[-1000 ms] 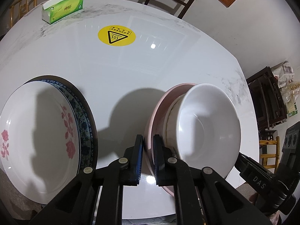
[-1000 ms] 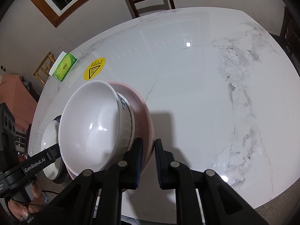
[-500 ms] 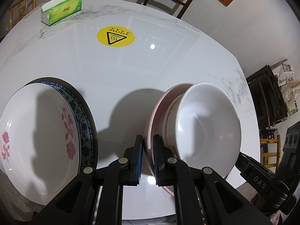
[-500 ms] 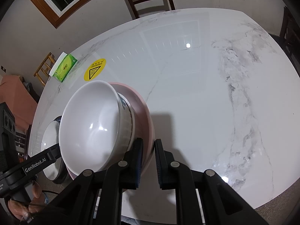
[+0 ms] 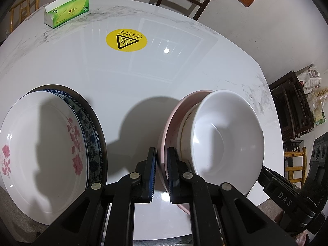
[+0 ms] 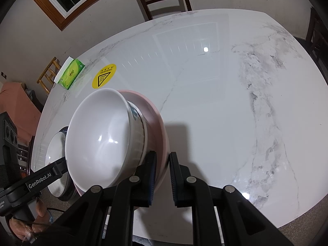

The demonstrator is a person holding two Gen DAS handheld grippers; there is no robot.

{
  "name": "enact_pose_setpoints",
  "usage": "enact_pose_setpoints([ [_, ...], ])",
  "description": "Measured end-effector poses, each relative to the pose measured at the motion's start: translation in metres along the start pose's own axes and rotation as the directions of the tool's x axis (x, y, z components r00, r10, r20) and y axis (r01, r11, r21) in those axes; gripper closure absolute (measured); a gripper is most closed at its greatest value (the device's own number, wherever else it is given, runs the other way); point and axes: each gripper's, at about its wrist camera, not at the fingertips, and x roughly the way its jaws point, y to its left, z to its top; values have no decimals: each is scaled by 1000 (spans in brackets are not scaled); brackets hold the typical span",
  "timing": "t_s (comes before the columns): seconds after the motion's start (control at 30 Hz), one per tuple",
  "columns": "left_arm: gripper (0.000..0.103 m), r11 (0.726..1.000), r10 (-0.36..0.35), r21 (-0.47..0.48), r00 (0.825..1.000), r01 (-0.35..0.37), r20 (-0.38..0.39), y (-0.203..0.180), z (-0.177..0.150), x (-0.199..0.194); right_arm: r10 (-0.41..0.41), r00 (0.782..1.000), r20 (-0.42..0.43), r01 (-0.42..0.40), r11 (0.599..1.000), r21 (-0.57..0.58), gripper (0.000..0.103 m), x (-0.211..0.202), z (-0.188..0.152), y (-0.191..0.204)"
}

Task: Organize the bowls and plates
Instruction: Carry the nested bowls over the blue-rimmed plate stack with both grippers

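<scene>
A: What is each gripper doing, starting closest in?

B: The left gripper [image 5: 162,171] is clamped on the near-left rim of the pink plate [image 5: 164,137], one pad inside the rim and one outside. The right gripper [image 6: 163,176] pinches the same plate on its right rim.

A: So both hold one thing?

B: Yes, from opposite sides. The white bowl [image 5: 225,135] sits in the pink plate, nested in another bowl with a blue pattern [image 6: 136,115], so the whole stack hangs between the two grippers.

A: Where does it go?

B: My guess is toward the other pile. To the left of the left gripper lies the flowered plate [image 5: 41,149], resting on a blue-rimmed plate [image 5: 93,131]. From the right gripper's view that pile is beyond the stack, largely hidden behind it.

A: Which hand leads?

B: The left is nearer that pile, so any move that way runs leftward across the table [image 5: 143,82].

A: And farther back?

B: A yellow warning sticker [image 5: 126,40], then a green tissue pack [image 5: 66,12] at the far edge, well clear.
</scene>
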Motion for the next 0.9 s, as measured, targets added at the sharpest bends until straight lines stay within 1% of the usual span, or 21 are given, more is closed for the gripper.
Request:
enact_pose_setpoints([
  [0.3, 97, 1000, -2, 0, 1000, 2, 4, 0, 0, -4, -4, 1000, -1, 4, 1000, -7, 90, -3, 2, 5],
  [0.53, 97, 1000, 2, -3, 1000, -2, 15, 3, 3, -14, 0, 1000, -4, 0, 1000, -24, 90, -9, 6, 17],
  [0.73, 97, 1000, 21, -3, 999, -21, 33, 10, 7, -31, 10, 1000, -8, -11, 998, -56, 90, -13, 10, 36],
  [0.9, 97, 999, 37, -20, 998, -36, 56, 22, 10, -49, 24, 1000, -10, -25, 995, -95, 90, -17, 12, 58],
])
